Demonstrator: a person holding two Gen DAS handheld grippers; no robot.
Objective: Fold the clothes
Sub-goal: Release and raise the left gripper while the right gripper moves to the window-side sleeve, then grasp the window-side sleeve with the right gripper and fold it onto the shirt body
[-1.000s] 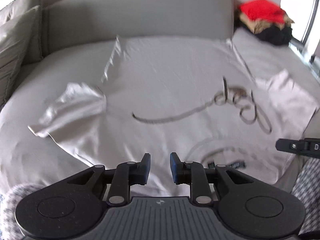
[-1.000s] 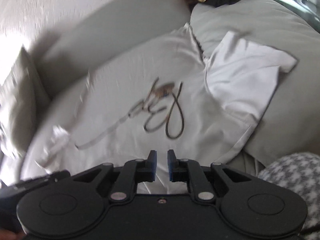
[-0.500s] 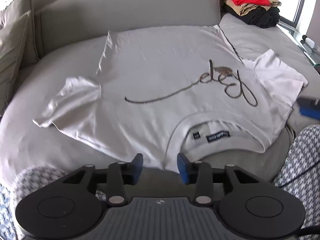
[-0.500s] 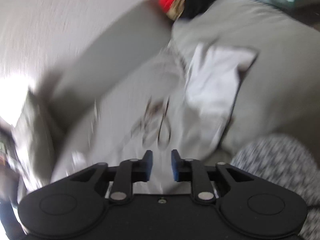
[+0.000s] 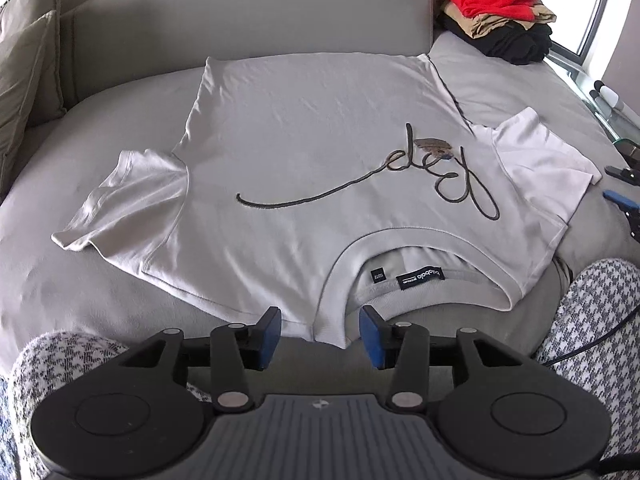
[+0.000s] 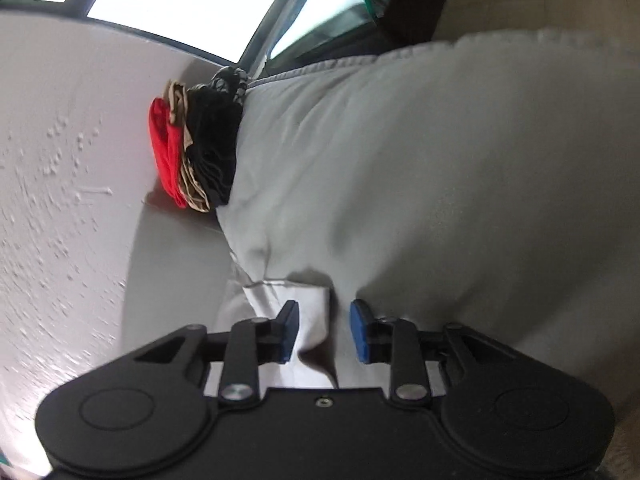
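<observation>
- The white T-shirt (image 5: pixel 304 168) lies spread flat on the grey sofa (image 5: pixel 100 320), printed side up, with its collar (image 5: pixel 400 240) nearest the left gripper (image 5: pixel 320 332) and its hem towards the backrest.
- The left gripper hangs over the shirt's near edge; its jaws stand apart and have just been opening. A bit of the shoulder hem beside the collar shows in the gap between them, but the blue pads (image 5: pixel 270 332) do not press on it.
- A dark looping script (image 5: pixel 400 176) runs across the chest, ahead of the left gripper and to its right.
- One sleeve (image 5: pixel 124 200) lies ahead and to the left of that gripper, a little rumpled; the other sleeve (image 5: pixel 540 160) lies far to its right.
- The right gripper (image 6: pixel 324 332) is rolled on its side over that far sleeve (image 6: pixel 296 320). Its jaws stand apart with white sleeve cloth in the gap; the left pad is close to the cloth, and whether it touches cannot be told in the blur.
- A stack of folded clothes (image 5: pixel 500 16), red on top of tan and black, sits well beyond both grippers at the sofa's far corner by the window.
- Houndstooth-patterned knees (image 5: pixel 592 320) of the person flank the left gripper.
</observation>
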